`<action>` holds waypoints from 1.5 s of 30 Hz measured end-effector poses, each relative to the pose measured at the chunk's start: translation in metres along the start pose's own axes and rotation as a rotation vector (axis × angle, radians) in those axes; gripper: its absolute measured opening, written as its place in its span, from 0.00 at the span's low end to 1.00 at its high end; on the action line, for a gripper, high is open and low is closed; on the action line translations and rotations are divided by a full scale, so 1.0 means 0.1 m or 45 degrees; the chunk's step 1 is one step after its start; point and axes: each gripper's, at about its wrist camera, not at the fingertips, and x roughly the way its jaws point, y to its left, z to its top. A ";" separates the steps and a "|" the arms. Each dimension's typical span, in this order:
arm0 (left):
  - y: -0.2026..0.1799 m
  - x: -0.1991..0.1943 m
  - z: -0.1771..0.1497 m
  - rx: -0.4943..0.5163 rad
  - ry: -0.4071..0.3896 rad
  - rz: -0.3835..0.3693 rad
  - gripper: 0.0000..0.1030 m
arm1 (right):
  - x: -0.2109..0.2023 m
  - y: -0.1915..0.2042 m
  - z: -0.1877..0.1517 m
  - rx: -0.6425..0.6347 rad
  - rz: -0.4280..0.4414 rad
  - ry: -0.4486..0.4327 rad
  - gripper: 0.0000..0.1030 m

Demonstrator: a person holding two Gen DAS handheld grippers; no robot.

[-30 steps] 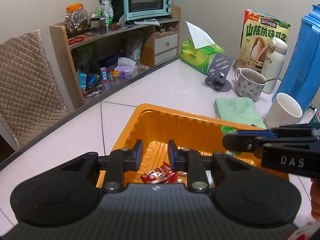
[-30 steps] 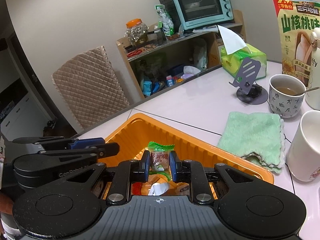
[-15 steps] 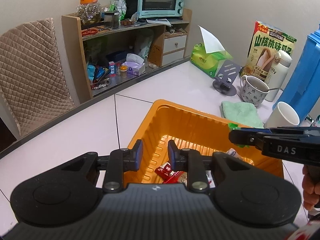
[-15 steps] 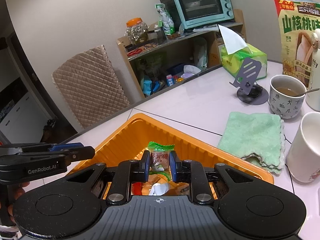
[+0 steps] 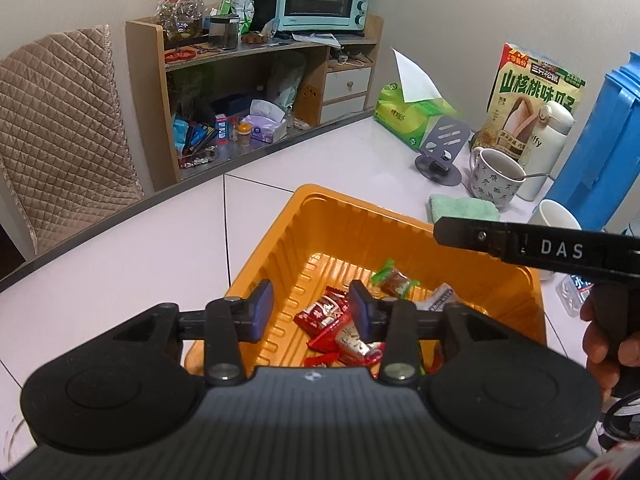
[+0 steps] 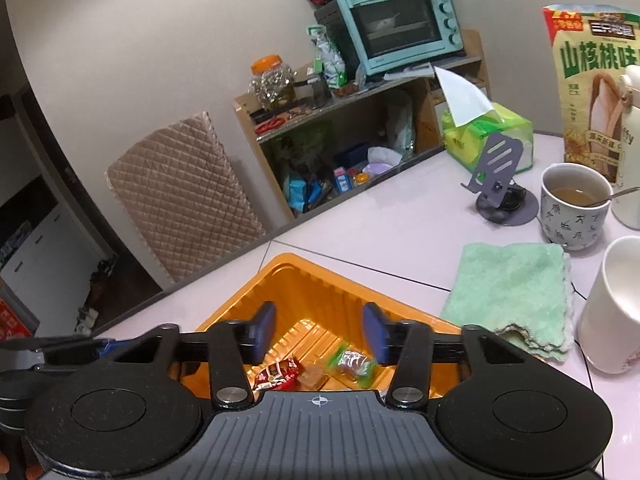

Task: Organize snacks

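Glossy ribbed plastic tray (image 5: 400, 224); fluffy green cloth (image 6: 516, 284); shiny foil wrappers (image 5: 332, 316).

One orange tray (image 5: 360, 224), two mugs (image 6: 574, 208) (image 6: 612, 304), one green cloth (image 6: 512, 280), one tissue pack (image 6: 492, 136), one phone stand (image 6: 500, 172), one toaster oven (image 6: 400, 24).

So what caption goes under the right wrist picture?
Open right gripper above the orange plastic tray, green-wrapped candy lying inside.
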 end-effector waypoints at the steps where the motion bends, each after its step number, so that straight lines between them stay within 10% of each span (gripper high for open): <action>1: -0.01 -0.02 -0.01 -0.001 -0.002 -0.002 0.39 | -0.02 0.00 -0.01 0.002 0.000 0.010 0.50; 17: -0.14 -0.48 -0.16 -0.042 -0.004 -0.002 0.57 | -0.67 0.09 -0.27 0.038 -0.062 0.031 0.85; 45: -0.44 -2.21 -1.33 -0.187 0.026 0.078 0.62 | -2.09 0.91 -1.30 -0.027 -0.100 0.117 0.89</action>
